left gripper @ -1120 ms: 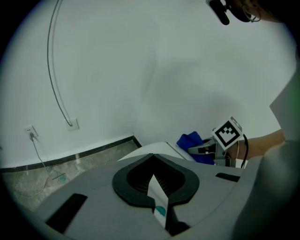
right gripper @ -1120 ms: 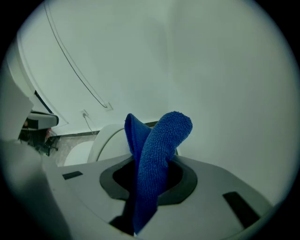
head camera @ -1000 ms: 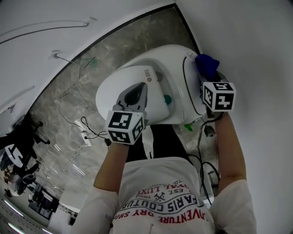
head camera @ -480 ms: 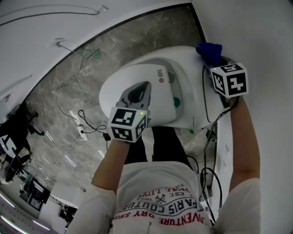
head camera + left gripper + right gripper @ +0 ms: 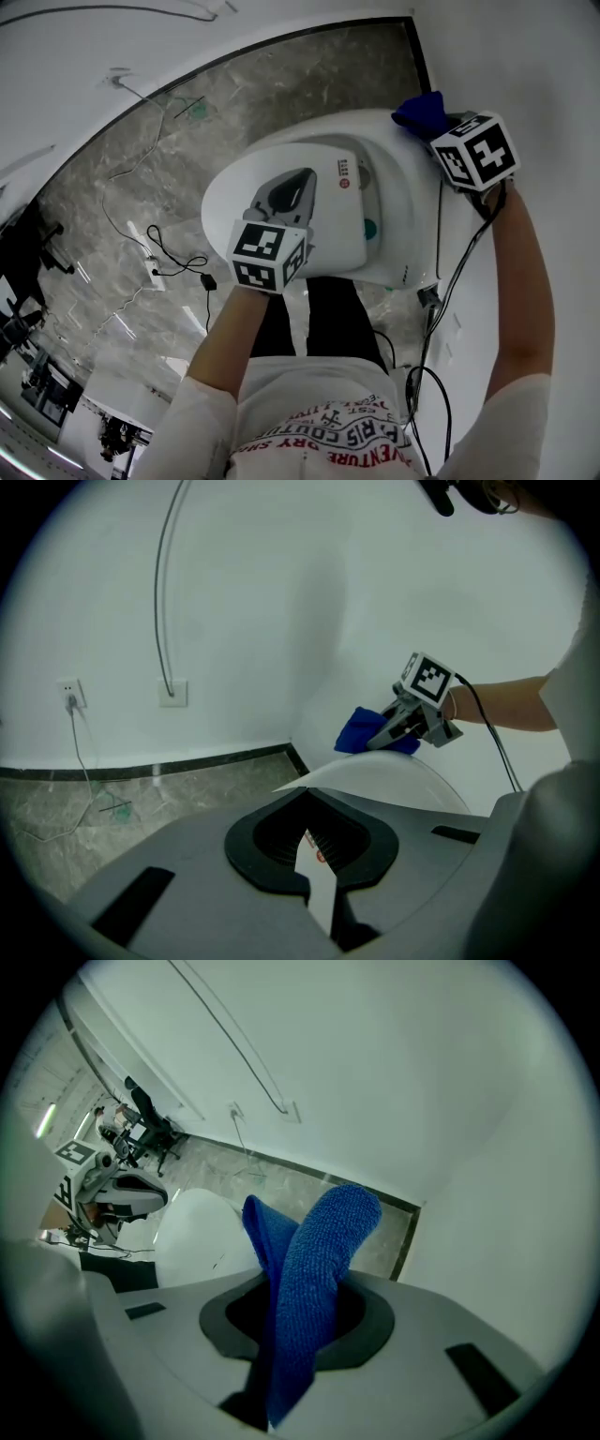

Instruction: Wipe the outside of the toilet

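Note:
The white toilet [image 5: 281, 178] fills the middle of the head view, lid down. A blue cloth [image 5: 419, 108] is bunched at its far right edge, close to the wall, with my right gripper [image 5: 429, 124] shut on it. In the right gripper view the blue cloth [image 5: 309, 1279] stands folded out of the right gripper [image 5: 291, 1344]. My left gripper [image 5: 298, 183] hovers over the lid, its jaws drawn together to a thin slit with nothing between them. Past the left gripper [image 5: 317, 874], the left gripper view shows the toilet's curved top [image 5: 394, 780] and the cloth [image 5: 361, 731] in the right gripper [image 5: 389, 731].
Grey marble floor [image 5: 141, 178] lies left of the toilet, with a power strip [image 5: 155, 277] and loose cables on it. White walls meet at a black baseboard [image 5: 187, 761] behind the toilet. A wall socket [image 5: 70, 694] and a thin hose [image 5: 169, 592] are on the wall.
My right gripper has carried the blue cloth further along the toilet's right side toward the wall. The left gripper has stayed over the lid.

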A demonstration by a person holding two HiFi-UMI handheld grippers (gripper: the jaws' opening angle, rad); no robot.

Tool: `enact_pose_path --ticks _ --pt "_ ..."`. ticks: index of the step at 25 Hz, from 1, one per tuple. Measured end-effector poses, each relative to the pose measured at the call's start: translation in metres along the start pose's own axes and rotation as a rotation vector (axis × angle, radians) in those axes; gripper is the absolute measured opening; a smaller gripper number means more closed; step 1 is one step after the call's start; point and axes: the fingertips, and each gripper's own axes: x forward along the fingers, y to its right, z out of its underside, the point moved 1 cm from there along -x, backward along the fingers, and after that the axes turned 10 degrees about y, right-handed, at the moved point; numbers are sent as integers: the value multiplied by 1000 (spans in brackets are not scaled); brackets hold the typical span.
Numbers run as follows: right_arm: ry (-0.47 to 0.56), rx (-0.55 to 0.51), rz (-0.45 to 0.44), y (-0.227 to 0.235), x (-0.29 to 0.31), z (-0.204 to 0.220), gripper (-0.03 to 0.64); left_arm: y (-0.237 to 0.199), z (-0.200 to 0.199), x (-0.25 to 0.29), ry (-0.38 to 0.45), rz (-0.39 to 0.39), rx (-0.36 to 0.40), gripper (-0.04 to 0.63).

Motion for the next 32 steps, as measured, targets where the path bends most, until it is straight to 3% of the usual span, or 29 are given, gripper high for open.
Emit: enact_pose_path --ticks 8,13,21,32 --pt "-165 -14 -105 1 54 -23 72 -44 23 -2 -8 -9 -25 8" --pt "-193 -110 -120 -10 99 -39 72 -72 37 -14 -23 -13 -34 6" --pt "-353 -171 -239 -45 165 -47 72 -119 67 -32 -33 -31 -74 6" --pt "-432 -201 -230 -84 249 -65 72 -177 82 -46 0 -54 -139 6"
